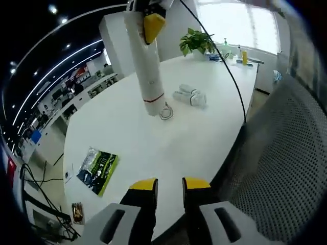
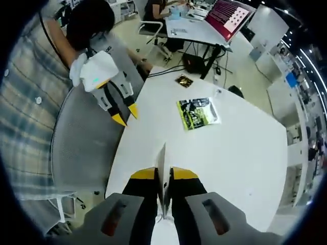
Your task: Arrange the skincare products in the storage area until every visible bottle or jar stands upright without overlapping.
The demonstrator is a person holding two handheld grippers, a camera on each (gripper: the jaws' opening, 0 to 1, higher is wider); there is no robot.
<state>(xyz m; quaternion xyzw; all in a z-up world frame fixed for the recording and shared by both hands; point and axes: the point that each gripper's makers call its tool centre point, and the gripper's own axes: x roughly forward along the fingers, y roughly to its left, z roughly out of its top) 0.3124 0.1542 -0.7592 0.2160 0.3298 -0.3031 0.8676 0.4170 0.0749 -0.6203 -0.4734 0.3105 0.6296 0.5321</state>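
White tube hangs tilted above the counter, pinched at its flat end by the right tongs. Left tongs stand apart, holding nothing. Two small bottles lie beyond the tube.

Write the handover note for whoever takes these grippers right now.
Right gripper: shut on a white tube, held off the table by its flat crimped end, cap end hanging toward the tabletop.
Left gripper: open, holding nothing, at the table's near edge by the mesh chair.
Two small white bottles lie on their sides mid-table, side by side. A green packet lies flat near the table's far end.
Done: tube picked up. Nothing visibly stands upright yet.
Left: stand the tube, then set both bottles upright, apart from each other.
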